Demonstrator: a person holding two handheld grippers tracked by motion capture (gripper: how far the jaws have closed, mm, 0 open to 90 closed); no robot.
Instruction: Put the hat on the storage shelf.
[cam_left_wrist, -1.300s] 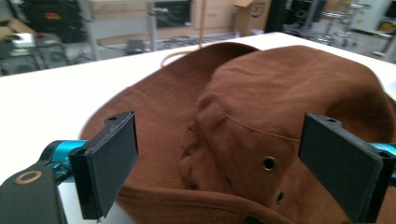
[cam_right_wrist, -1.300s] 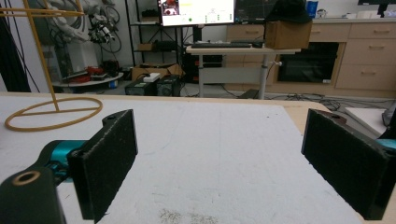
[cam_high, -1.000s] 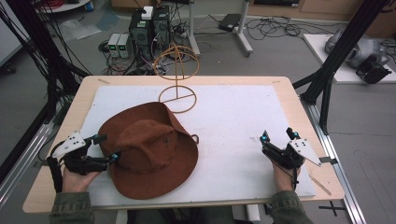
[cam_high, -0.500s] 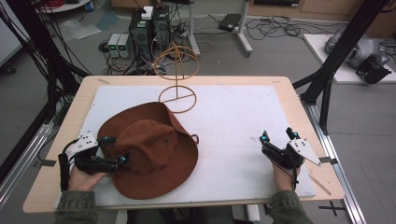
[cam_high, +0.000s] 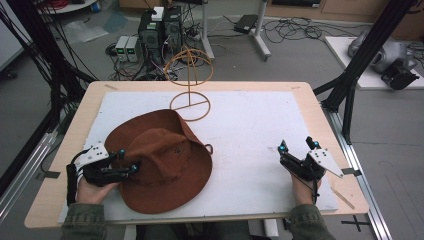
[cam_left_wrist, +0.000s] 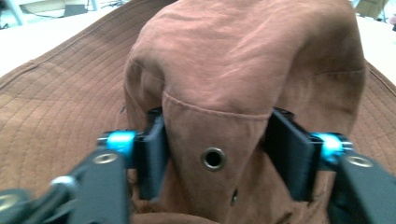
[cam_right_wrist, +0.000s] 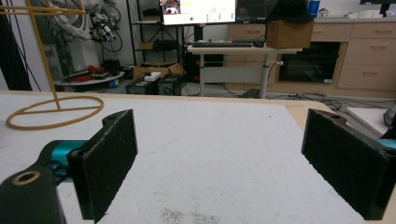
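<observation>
A brown brimmed hat (cam_high: 162, 160) lies crown-up on the white mat (cam_high: 250, 125) covering the bench (cam_high: 320, 100), toward its left near side. A metal eyelet (cam_left_wrist: 213, 158) shows in the side of the crown. The left hand-held gripper (cam_high: 125, 162) reaches over the brim from the left, its jaws set on either side of the crown and pressing into the fabric, grasping the hat. Just beyond the hat stands a yellow wire hat stand (cam_high: 190, 82), its ring base touching or just clear of the far brim; I cannot tell which. The right hand-held gripper (cam_high: 297, 150) rests well apart on the mat's right near side, its jaws spread wide around nothing.
</observation>
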